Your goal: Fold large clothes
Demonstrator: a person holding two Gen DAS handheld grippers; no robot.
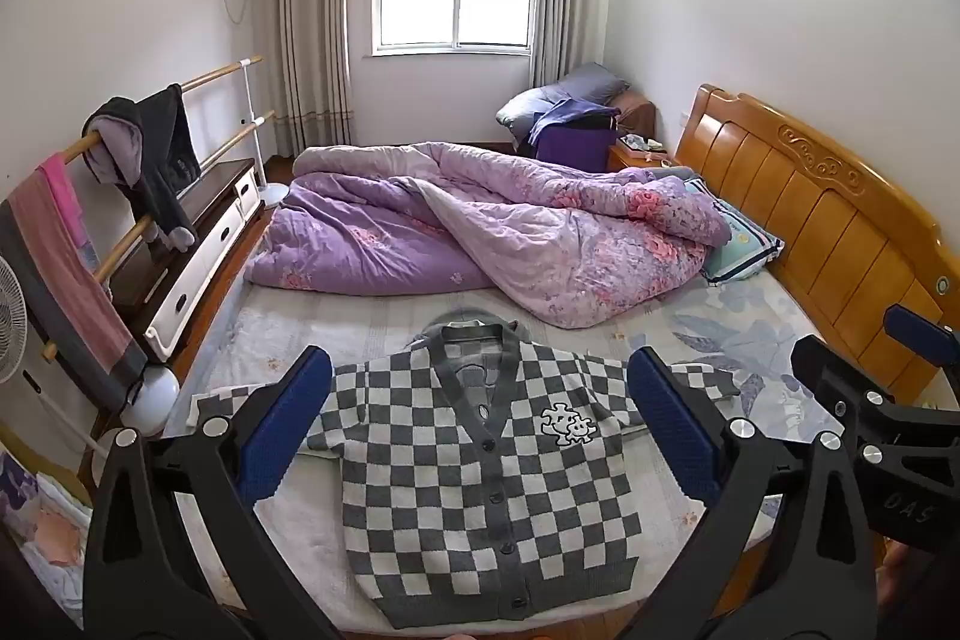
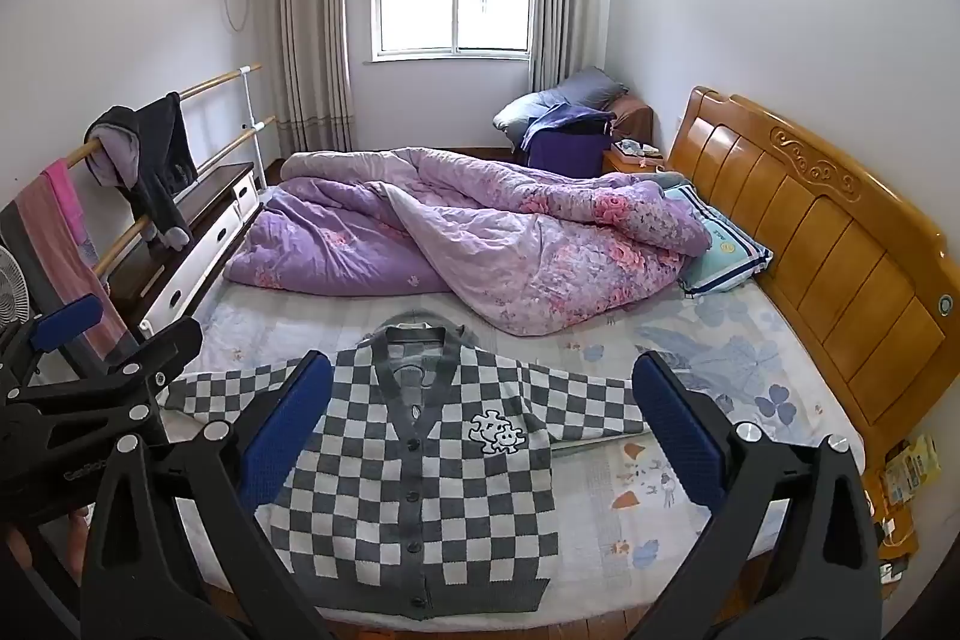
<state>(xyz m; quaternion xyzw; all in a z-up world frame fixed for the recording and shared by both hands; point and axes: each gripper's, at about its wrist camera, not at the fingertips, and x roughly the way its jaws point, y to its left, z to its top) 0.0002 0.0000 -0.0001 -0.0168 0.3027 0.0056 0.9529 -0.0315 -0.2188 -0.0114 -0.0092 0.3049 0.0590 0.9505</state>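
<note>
Checkered cardigan (image 1: 480, 466) laid flat, front up, on the near part of the bed (image 1: 708, 340), hem toward the cameras, both sleeves spread sideways. Knit texture; grey and off-white squares; solid grey V-neck band, button placket and ribbed hem; dark round buttons fastened down the centre. White puzzle-piece patch with two small faces on the chest. Neck label visible, writing too small to read.

Left gripper (image 1: 480, 424): jaws spread wide, nothing between them, held above the cardigan without contact. Black plastic arms with silver rivets; blue ribbed pads (image 1: 282, 424). Right gripper (image 2: 483, 427): jaws likewise spread wide and empty above the garment, same black and blue build. In the left wrist view, white characters "DA5" legible on the right gripper body at the far right.

Bedsheet pale, quilted, printed with blue leaves. Purple floral quilt (image 1: 480, 232) crumpled across the far half of the bed. Carved, glossy wooden headboard (image 1: 828, 214) on the right. Striped pillow (image 1: 738, 238) beside it.
</note>
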